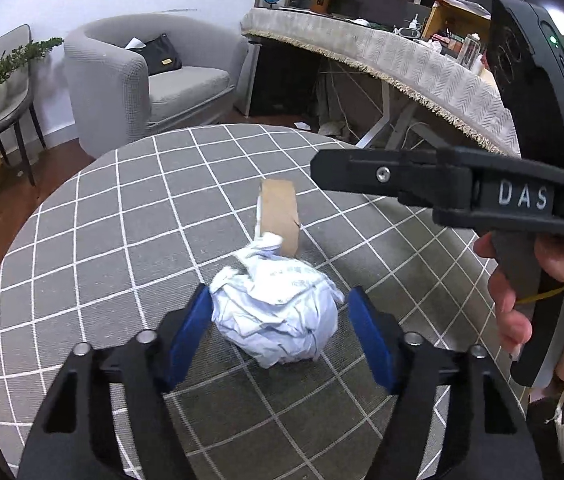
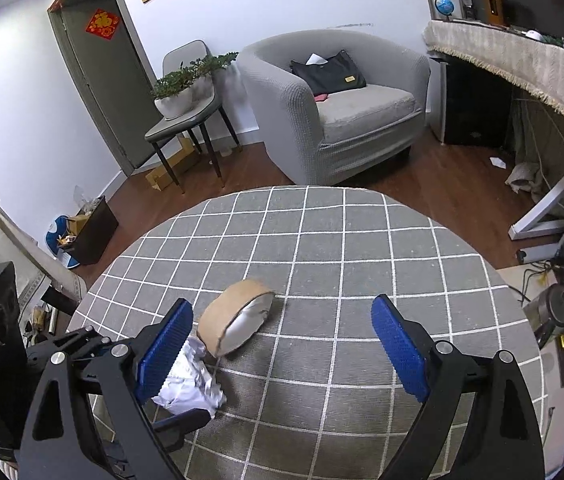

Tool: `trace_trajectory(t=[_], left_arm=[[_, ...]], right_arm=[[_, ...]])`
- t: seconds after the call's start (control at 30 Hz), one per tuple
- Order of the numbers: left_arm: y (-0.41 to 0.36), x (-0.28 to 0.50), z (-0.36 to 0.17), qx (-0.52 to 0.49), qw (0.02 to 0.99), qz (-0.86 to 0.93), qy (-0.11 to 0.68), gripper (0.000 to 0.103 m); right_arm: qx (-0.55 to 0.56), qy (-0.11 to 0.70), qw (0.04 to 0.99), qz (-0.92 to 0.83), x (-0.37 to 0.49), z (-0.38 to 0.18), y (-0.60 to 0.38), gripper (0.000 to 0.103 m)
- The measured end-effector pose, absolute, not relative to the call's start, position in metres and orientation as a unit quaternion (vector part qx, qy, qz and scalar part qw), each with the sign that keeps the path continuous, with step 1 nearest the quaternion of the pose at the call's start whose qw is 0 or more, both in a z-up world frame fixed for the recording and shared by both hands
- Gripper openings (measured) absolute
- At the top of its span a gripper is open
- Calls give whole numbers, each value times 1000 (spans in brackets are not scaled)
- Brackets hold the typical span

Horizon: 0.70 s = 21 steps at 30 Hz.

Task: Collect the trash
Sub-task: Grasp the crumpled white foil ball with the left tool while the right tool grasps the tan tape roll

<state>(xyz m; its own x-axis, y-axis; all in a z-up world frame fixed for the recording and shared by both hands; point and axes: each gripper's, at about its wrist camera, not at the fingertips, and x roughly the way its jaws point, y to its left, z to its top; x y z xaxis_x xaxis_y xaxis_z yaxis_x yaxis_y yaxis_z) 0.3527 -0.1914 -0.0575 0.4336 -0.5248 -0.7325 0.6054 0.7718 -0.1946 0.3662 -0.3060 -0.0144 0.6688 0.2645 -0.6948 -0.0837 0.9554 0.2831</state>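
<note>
A crumpled white paper ball [image 1: 278,312] lies on the round grey checked table [image 1: 102,240]. My left gripper [image 1: 278,328] is open, its blue pads on either side of the ball, close to it but not pressing. A brown cardboard tape roll [image 1: 280,210] stands on edge just behind the ball. In the right wrist view the roll [image 2: 234,322] lies ahead between the fingers, and the paper ball [image 2: 190,384] sits low left, partly hidden by the left finger. My right gripper [image 2: 282,344] is open and empty above the table; its body [image 1: 462,184] shows in the left wrist view.
A grey armchair [image 2: 342,108] with a black bag stands beyond the table. A chair with potted plants [image 2: 182,96] is at the left. A dark bin [image 2: 90,232] full of trash sits on the floor left of the table. A cloth-covered desk [image 1: 402,64] runs along the right.
</note>
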Motion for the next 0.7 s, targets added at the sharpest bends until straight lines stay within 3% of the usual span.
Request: trace_trajectory(t=[0.2, 0.6, 0.63, 0.7], left_arm=[[-184, 352, -59, 23, 839, -343, 421, 57], [-140, 335, -43, 34, 859, -305, 409, 57], [-137, 334, -43, 34, 860, -304, 409, 57], [-129, 331, -43, 31, 862, -299, 409, 57]], right_arm=[[112, 399, 905, 97, 370, -17, -300, 92], [52, 411, 904, 101, 378, -29, -266, 91], [43, 412, 904, 101, 379, -29, -261, 90], [22, 417, 903, 98, 380, -31, -253, 76]])
